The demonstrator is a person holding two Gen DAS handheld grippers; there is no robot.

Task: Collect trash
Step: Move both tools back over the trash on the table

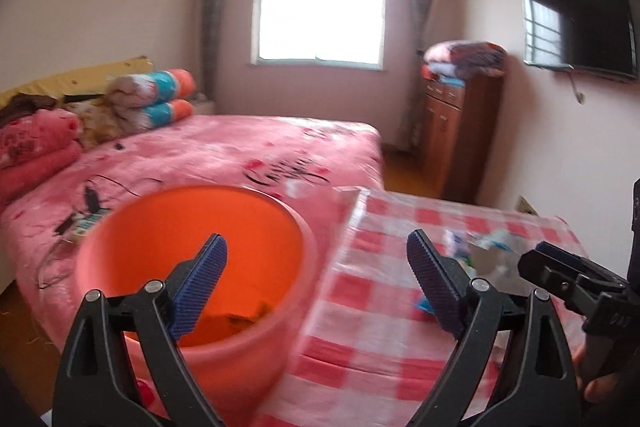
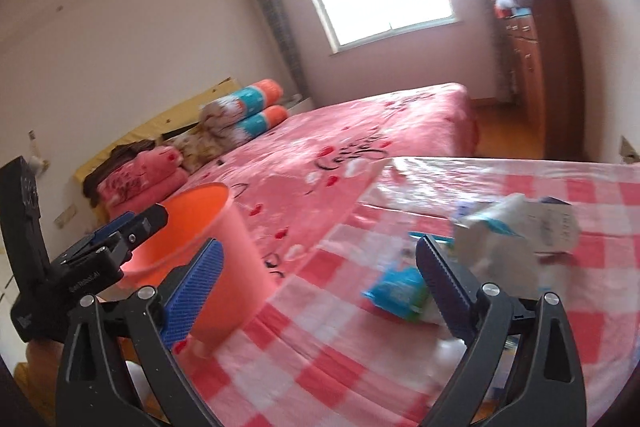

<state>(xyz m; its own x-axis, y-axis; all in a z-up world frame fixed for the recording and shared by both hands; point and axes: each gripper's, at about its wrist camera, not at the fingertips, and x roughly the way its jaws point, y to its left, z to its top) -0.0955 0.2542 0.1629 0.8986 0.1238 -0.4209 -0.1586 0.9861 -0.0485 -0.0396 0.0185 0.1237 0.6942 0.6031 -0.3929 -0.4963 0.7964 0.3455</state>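
A: The bucket [image 1: 192,267] near left?
B: Orange inside, pink outside.
A: And the tablecloth [image 2: 400,359]?
B: Red-and-white checks. The wrapper [image 2: 396,291] is blue; the far bedspread [image 1: 240,151] is pink, with red hearts.

- Pink bedspread [image 2: 360,131], mid-bed: black cursive script, too blurred to read.
- Black gripper body [image 2: 86,273], near left: small pale lettering, not legible.
- White crumpled wrapper [image 2: 556,227], right on table: faint print, unreadable.
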